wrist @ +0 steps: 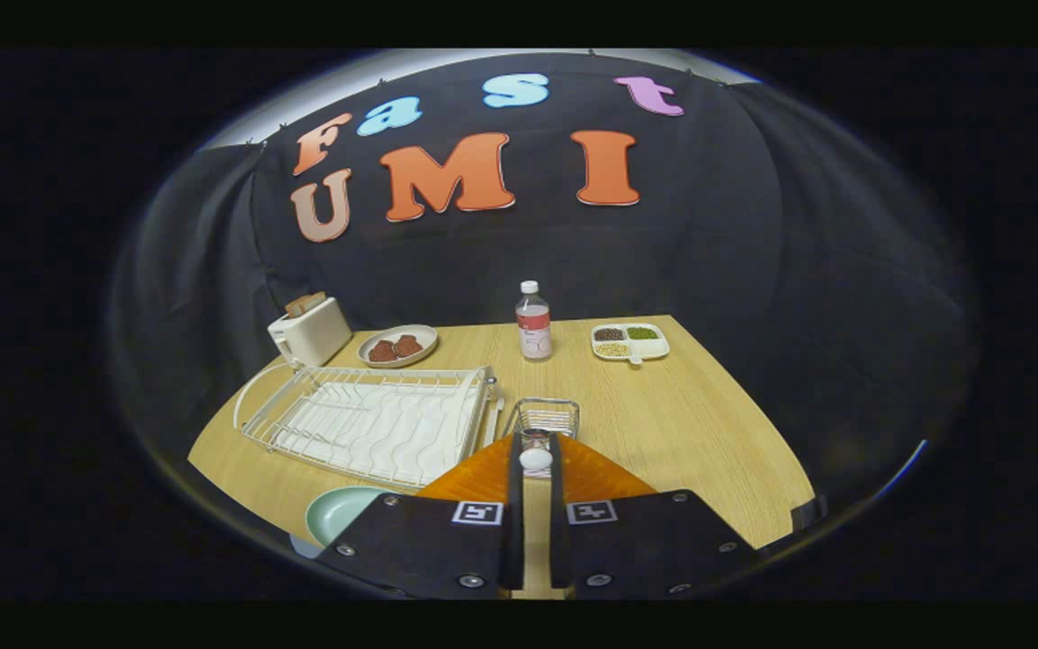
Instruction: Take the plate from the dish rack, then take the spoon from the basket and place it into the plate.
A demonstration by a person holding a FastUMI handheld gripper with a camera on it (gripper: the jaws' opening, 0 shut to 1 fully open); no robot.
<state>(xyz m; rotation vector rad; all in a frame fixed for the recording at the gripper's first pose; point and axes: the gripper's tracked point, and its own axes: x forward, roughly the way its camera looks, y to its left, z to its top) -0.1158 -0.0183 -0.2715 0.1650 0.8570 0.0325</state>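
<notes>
With the pale green round plate already on the wooden surface, my hand-held gripper pinches the white-ended spoon above the wire basket; next, swing left and release over that plate.

Wood-grain table — matt; white wire dish rack; glossy plate — matt black tongs.

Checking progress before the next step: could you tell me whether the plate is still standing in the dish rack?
No, the dish rack holds nothing, and the green plate lies on the table beside the gripper.
</notes>
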